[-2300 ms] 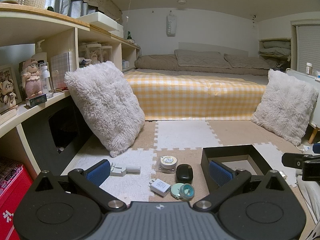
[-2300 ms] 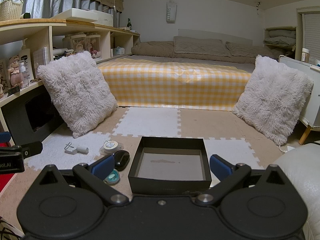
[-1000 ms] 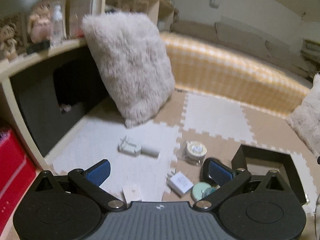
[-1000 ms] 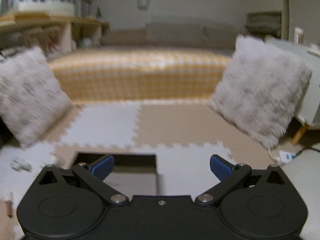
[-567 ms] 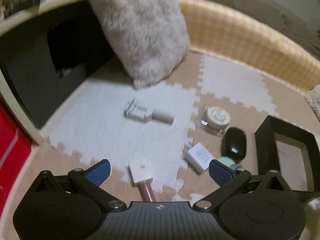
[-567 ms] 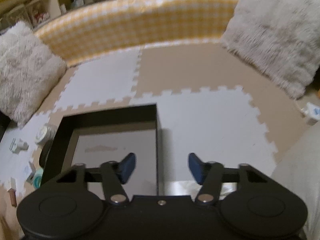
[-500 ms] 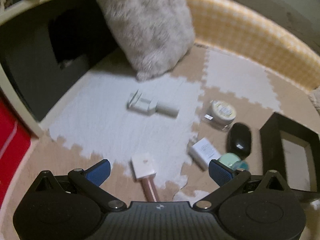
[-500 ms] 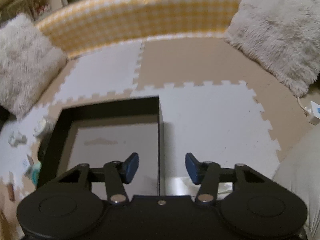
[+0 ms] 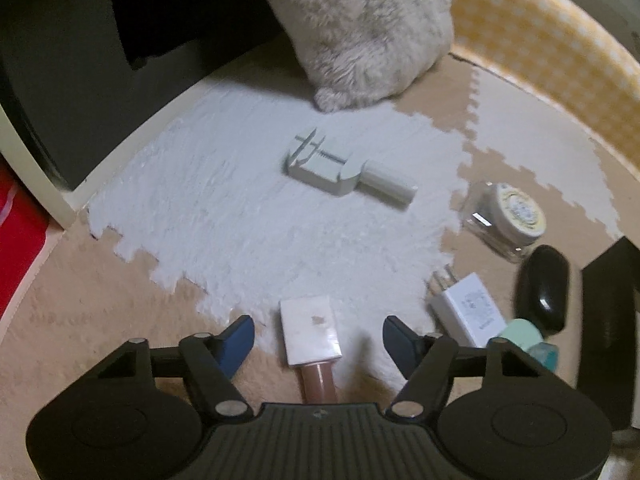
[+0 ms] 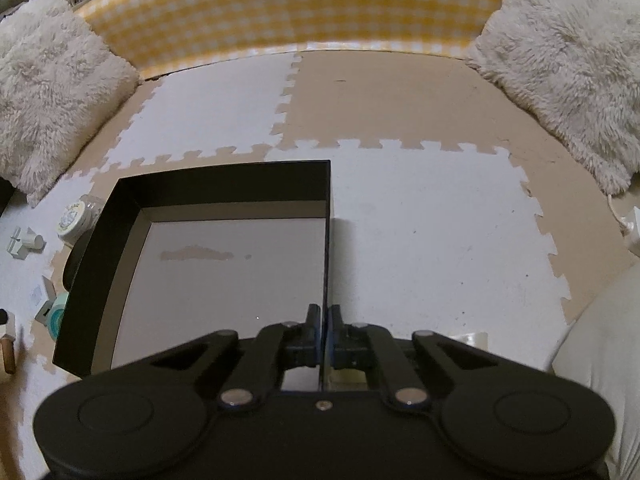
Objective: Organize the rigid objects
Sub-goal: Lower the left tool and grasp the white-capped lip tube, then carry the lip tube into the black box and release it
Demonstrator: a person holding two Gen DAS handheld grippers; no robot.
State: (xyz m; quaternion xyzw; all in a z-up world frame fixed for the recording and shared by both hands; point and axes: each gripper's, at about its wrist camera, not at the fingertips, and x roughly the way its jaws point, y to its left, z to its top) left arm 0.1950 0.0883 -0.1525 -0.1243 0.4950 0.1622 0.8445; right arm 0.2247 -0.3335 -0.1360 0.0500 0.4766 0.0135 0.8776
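My left gripper (image 9: 318, 340) is open, low over the floor mat, its fingers either side of a pink bottle with a white square cap (image 9: 309, 331). Beyond lie a white clamp-like tool (image 9: 344, 168), a round jar (image 9: 508, 216), a white charger plug (image 9: 468, 310), a black oval case (image 9: 542, 292) and a mint tape roll (image 9: 528, 340). My right gripper (image 10: 324, 326) is shut on the right wall of the empty black box (image 10: 327, 240), near its front corner.
Fluffy pillows stand at the left (image 10: 48, 92) and right (image 10: 568, 60) in front of a yellow checked bed (image 10: 300, 8). A dark shelf unit (image 9: 80, 60) and a red box (image 9: 16, 240) stand at the left. The floor is puzzle mat.
My left gripper lowered toward the pink bottle and narrowed its opening around it. My right gripper closed fully onto the box's right wall.
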